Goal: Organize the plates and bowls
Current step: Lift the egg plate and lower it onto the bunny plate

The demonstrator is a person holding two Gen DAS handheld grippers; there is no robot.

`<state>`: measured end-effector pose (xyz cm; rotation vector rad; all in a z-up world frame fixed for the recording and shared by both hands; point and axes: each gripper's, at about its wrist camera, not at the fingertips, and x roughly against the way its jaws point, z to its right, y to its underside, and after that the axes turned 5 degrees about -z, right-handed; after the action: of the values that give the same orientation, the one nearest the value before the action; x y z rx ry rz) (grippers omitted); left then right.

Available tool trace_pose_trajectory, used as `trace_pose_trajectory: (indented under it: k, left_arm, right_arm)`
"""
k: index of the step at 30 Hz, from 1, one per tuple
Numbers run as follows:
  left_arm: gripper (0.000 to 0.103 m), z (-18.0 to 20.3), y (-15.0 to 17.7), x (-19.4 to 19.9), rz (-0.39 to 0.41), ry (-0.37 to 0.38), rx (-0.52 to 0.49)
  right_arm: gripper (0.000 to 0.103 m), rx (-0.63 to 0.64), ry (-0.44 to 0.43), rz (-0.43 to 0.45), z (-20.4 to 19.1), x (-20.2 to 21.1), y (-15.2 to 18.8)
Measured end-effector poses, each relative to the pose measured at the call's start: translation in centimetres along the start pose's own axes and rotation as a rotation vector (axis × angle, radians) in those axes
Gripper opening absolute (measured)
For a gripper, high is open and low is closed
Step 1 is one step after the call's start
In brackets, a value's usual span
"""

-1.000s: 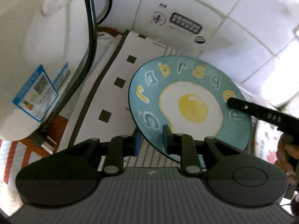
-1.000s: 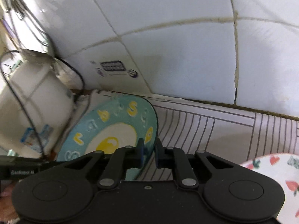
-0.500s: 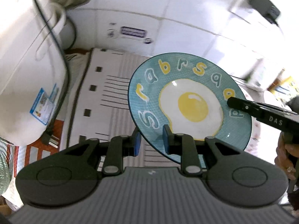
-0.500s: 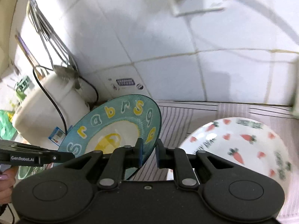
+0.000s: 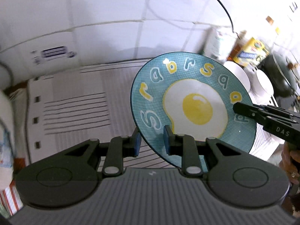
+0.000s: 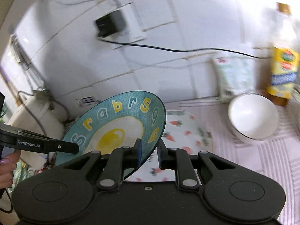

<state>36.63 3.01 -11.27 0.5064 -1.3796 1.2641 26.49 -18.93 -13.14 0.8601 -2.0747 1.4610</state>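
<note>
A teal plate with a fried-egg picture and letters [image 5: 193,110] hangs in the air, tilted, held by both grippers. My left gripper [image 5: 151,143] is shut on its near-left rim. My right gripper [image 6: 149,154] is shut on the opposite rim of the plate [image 6: 120,129]. Below and to the right lies a white plate with carrot prints [image 6: 187,131] on the striped mat. A white bowl [image 6: 252,119] stands farther right; white bowls [image 5: 241,76] also show in the left wrist view.
A white rice cooker [image 6: 35,116] stands at the left by the tiled wall. A yellow-labelled bottle [image 6: 283,56] and a white packet [image 6: 234,75] stand at the back right. A black cable [image 6: 168,48] runs from a wall socket. A dark pot [image 5: 281,73] sits far right.
Both grippers have lifted the teal plate up off the mat and carried it to the right, away from the rice cooker, to above the carrot plate.
</note>
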Motion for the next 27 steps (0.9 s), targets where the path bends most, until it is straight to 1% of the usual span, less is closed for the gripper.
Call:
trace_pose_trajectory:
  k: [5, 9, 14, 16, 19, 23, 27]
  left_arm:
    - [0.023, 1.2, -1.9, -3.5, -0.078, 0.026, -0.035]
    - [0.023, 1.6, -2.9, -5.6, -0.116, 0.023, -0.063]
    - [0.023, 1.6, -4.1, -7.8, -0.175, 0.019, -0.084]
    - [0.023, 1.5, -4.5, -8.4, -0.194, 0.018, -0.089]
    - [0.024, 1.5, -4.6, -9.2, -0.201, -0.002, -0.096]
    - [0.024, 1.2, -4.6, -10.0, -0.232, 0.006, -0.077]
    - [0.026, 1.4, -4.6, -10.5, -0.238, -0.002, -0.093]
  right_arm:
    - [0.021, -0.058, 0.043, -0.02, 2.4, -0.8, 0.8]
    - [0.021, -0.091, 0.061, -0.04, 3.9, -2.1, 1.3]
    - [0.021, -0.119, 0.08, -0.069, 4.8, -3.8, 1.6]
    - [0.021, -0.117, 0.089, -0.082, 4.8, -4.3, 1.7]
    - [0.021, -0.088, 0.1, -0.088, 4.4, -4.9, 1.9]
    - [0.022, -0.066, 0.125, -0.107, 4.0, -5.5, 1.7]
    - [0.021, -0.056, 0.137, -0.113, 3.7, -5.7, 1.4]
